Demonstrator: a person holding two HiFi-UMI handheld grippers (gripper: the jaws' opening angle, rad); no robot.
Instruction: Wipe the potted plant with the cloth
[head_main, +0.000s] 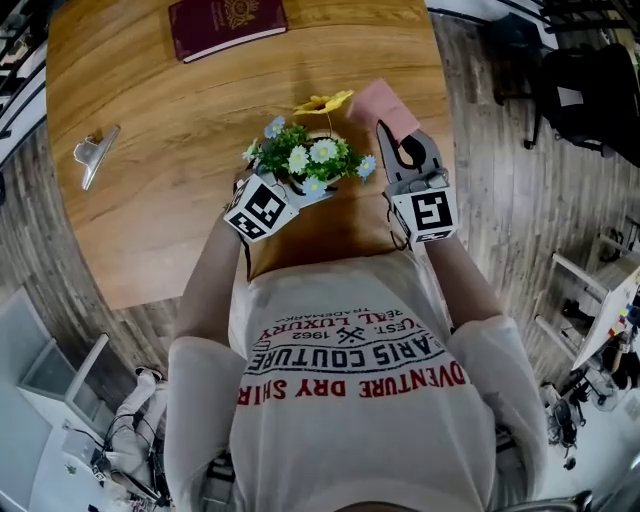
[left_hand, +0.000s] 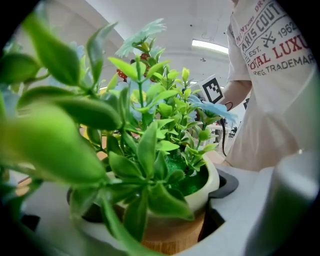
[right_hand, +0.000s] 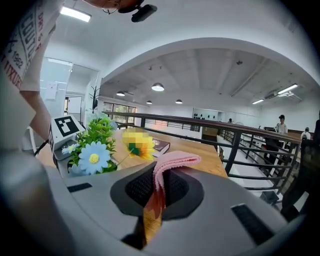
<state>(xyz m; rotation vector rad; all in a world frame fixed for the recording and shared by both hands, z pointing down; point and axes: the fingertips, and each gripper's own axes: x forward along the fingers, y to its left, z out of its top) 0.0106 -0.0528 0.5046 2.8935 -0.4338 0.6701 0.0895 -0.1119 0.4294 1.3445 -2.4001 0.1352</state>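
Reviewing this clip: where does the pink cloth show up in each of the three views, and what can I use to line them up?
Head view: pink cloth upper centre, at the tip of the right tongs, just right of the potted plant.
Left gripper view: not in it.
Right gripper view: lower centre, pinched between the tongs.
Shared landmark: the potted plant, visible in all three views.
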